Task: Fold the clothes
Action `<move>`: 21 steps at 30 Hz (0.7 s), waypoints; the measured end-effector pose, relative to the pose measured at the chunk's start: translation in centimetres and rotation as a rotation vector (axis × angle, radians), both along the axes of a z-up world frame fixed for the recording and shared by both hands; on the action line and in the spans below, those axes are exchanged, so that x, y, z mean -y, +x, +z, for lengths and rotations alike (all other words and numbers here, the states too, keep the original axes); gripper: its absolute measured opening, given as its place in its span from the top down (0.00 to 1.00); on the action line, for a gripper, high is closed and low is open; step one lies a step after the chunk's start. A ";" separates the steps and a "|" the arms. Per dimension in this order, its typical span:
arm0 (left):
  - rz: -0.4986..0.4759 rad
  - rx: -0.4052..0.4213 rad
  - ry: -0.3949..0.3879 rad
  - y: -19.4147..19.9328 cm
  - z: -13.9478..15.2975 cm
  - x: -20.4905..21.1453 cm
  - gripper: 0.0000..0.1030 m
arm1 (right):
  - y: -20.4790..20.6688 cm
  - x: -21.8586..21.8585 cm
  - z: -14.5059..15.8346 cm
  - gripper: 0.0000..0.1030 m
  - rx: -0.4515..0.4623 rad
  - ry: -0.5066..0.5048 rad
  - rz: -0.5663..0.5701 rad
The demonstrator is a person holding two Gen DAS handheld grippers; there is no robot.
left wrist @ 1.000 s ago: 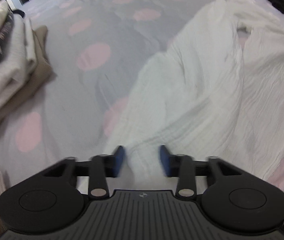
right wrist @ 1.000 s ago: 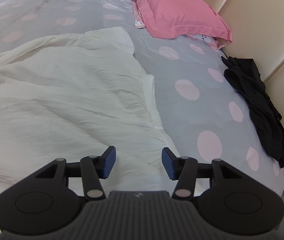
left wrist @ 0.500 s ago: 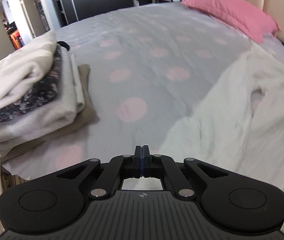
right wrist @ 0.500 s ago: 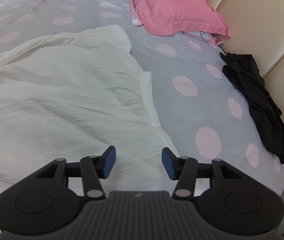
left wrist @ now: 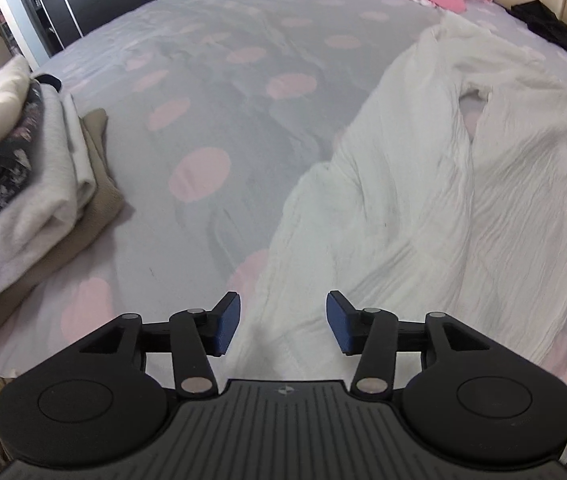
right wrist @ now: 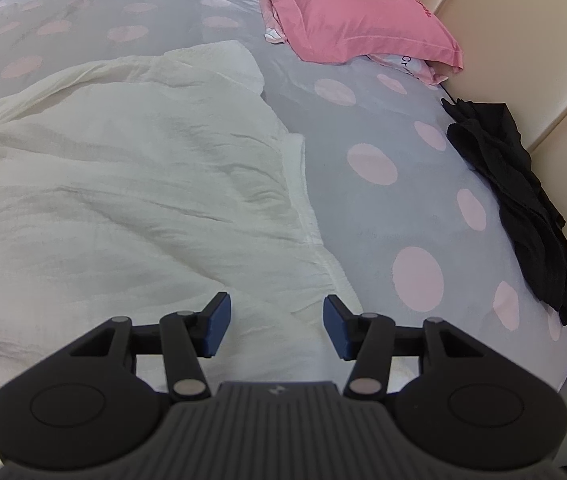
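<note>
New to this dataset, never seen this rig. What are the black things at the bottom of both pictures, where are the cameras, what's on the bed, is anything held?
No robot arm here: a person holds a two-finger gripper in each hand, and each gripper carries a fisheye camera looking forward along its fingers. The black parts with blue pads are those grippers. One picture is the left gripper view, the other the right gripper view.

Both look down on a bed with a grey sheet dotted pink. A crumpled white garment lies spread on it. Left of it sits a stack of folded clothes. Near the headboard are a pink pillow and a black garment.

Nothing is held. The left jaws are opening over the white garment's edge; the right jaws stand open above it.
</note>
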State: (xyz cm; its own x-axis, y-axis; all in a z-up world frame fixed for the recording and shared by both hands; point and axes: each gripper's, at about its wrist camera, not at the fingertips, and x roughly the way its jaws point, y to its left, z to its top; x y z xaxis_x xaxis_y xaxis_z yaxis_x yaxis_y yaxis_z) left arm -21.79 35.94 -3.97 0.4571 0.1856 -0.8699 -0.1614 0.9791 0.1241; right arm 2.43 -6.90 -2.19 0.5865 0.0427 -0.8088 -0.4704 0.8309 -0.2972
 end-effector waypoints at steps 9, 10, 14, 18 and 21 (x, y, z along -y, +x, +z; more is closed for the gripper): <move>-0.012 -0.050 -0.014 0.0 -3.8 -0.2 0.59 | 0.1 -0.2 -0.3 0.47 -0.012 -0.009 0.011; -0.002 -0.048 -0.023 0.0 -3.8 -0.3 0.59 | 0.0 -0.2 -0.3 0.47 -0.013 -0.009 0.012; -0.022 -0.061 -0.031 0.2 -3.3 0.4 0.80 | 0.0 -0.3 -0.4 0.47 -0.015 -0.010 0.015; -0.048 -0.069 -0.010 0.1 -2.3 1.5 0.96 | -0.1 -0.4 -0.2 0.47 -0.014 -0.004 0.019; -0.016 -0.016 -0.045 -0.6 0.1 0.8 0.97 | -0.2 -0.3 -0.2 0.47 -0.014 0.000 0.022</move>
